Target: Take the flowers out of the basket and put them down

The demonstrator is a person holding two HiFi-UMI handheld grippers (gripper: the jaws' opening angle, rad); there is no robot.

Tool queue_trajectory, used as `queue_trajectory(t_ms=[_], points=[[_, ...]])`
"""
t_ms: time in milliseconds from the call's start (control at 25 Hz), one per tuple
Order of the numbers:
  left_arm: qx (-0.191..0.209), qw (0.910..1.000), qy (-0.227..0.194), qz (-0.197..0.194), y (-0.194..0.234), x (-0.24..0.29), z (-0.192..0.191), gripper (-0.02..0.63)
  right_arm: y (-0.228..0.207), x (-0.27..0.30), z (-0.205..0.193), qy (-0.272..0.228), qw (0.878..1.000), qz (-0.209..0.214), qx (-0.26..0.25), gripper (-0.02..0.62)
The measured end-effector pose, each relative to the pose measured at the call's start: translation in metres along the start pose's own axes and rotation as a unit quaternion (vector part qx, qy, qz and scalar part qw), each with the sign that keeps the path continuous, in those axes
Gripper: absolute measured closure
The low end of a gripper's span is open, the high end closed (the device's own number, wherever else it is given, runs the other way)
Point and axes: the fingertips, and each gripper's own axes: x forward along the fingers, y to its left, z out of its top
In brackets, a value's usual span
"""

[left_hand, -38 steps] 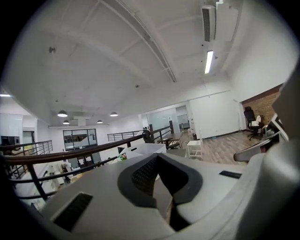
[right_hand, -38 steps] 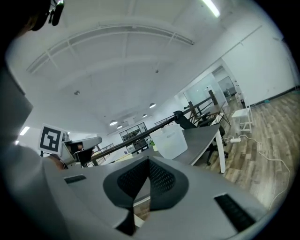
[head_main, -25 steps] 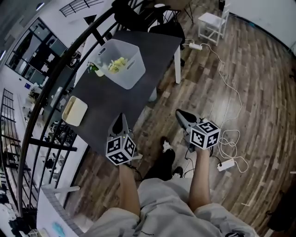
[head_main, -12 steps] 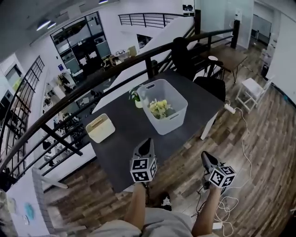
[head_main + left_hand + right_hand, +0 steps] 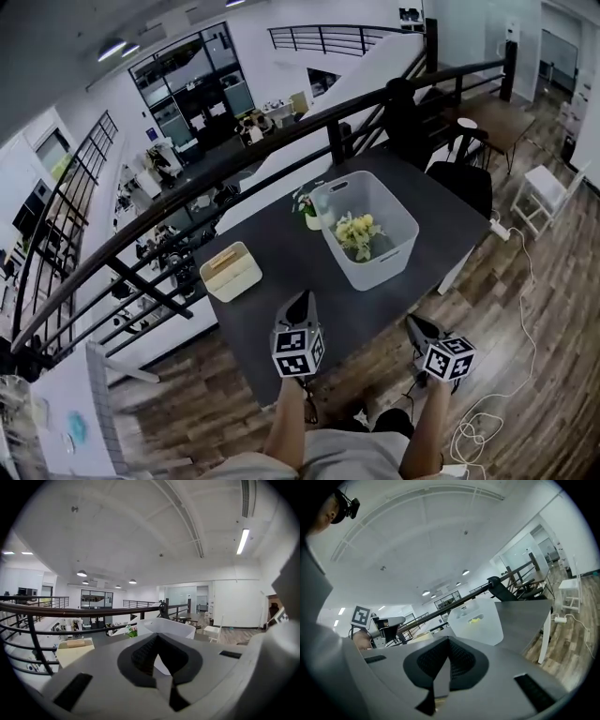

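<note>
At the bottom of the head view, the left gripper (image 5: 301,302) and the right gripper (image 5: 413,325) are held side by side, pointing up the frame toward the dark grey rectangular table (image 5: 281,251). Each gripper view shows its ribbed black pads pressed together with nothing between them, so both are closed and empty, probably just being carried into reach. The left one sits over the table's near edge, while the right hangs over the wood floor off the near corner.

Left of centre on the table lies a cream rectangular box (image 5: 230,270), well apart from the work. Further up, right of centre, stands the white plastic basket with cut-out handles (image 5: 373,274), and the yellow flowers (image 5: 357,232) lie inside it, not yet taken out. A small green potted plant (image 5: 305,201) stands just behind the basket.

No brand or readable writing shows, only the black-and-white square markers (image 5: 298,352) on the gripper cubes.
</note>
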Motion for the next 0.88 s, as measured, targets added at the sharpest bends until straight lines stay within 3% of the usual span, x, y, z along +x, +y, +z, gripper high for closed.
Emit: queue_trajectory(t_ms=[120, 320, 640, 800, 880], points=[[0.008, 0.9999, 0.0, -0.009, -0.001, 0.007, 0.003, 0.588, -0.003, 0.006, 0.018, 0.003, 0.999, -0.027, -0.019, 0.577], [0.038, 0.999, -0.008, -0.023, -0.021, 0.013, -0.003, 0.588, -0.017, 0.001, 0.053, -0.011, 0.986, -0.107, -0.131, 0.575], [0.018, 0.9997, 0.008, -0.015, -0.014, 0.03, -0.016, 0.588, -0.025, 0.038, 0.064, 0.04, 0.976, -0.107, -0.185, 0.575], [0.043, 0.9988, 0.015, 0.017, 0.009, 0.04, -0.017, 0.588, -0.035, 0.066, 0.109, 0.007, 0.97, -0.095, -0.223, 0.577], [0.051, 0.9977, 0.025, 0.036, 0.026, 0.053, -0.008, 0.588, -0.039, 0.091, 0.132, 0.014, 0.969, -0.077, -0.236, 0.575]])
